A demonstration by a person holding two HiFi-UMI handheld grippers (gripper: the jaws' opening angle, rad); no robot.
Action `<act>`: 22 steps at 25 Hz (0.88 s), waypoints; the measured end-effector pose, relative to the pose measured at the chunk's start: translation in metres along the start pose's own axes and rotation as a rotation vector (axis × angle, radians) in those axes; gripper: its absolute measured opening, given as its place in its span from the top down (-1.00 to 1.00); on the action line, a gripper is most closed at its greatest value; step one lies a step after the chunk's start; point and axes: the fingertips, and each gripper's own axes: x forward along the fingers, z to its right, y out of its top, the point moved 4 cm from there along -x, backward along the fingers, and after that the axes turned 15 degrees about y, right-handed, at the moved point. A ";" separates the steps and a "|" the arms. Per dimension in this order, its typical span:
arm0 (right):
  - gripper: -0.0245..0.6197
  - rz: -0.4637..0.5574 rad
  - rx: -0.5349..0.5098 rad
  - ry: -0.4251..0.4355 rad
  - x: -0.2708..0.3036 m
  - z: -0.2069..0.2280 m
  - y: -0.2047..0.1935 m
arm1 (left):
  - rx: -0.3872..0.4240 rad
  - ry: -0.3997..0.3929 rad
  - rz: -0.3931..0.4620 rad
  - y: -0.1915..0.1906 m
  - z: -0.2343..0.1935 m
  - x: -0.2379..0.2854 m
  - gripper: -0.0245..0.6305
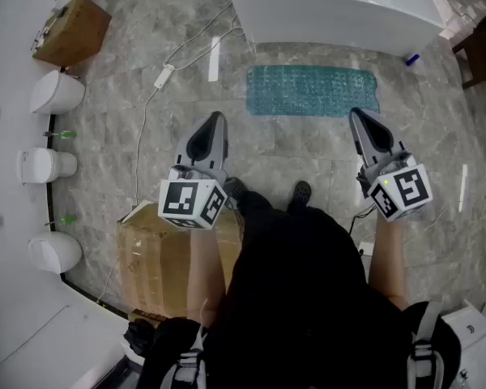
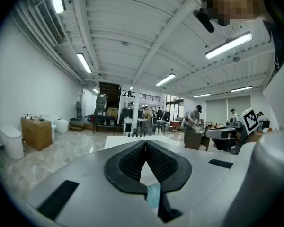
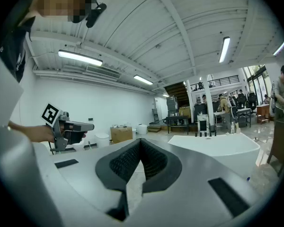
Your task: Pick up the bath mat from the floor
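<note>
A teal bath mat lies flat on the grey stone floor in front of the white bathtub. In the head view my left gripper hangs in the air well short of the mat and to its left, jaws shut and empty. My right gripper hovers just short of the mat's near right edge, also shut with nothing in it. A sliver of the teal mat shows under the closed jaws of the left gripper. The right gripper points level across the room, tips together.
A cardboard box stands on the floor at my left foot, a brown box at the far left. Toilets line the left wall. A white cable trails across the floor left of the mat. People work at tables in the distance.
</note>
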 end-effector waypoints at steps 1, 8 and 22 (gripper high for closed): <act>0.89 -0.001 -0.003 0.001 0.000 0.000 0.000 | -0.002 0.001 0.001 0.001 0.001 0.000 0.89; 0.89 -0.005 -0.017 0.022 -0.006 0.005 0.003 | 0.002 0.012 0.005 0.005 0.009 0.000 0.88; 0.89 0.034 0.098 0.024 -0.012 0.025 -0.011 | -0.002 0.043 -0.031 -0.003 0.018 -0.003 0.88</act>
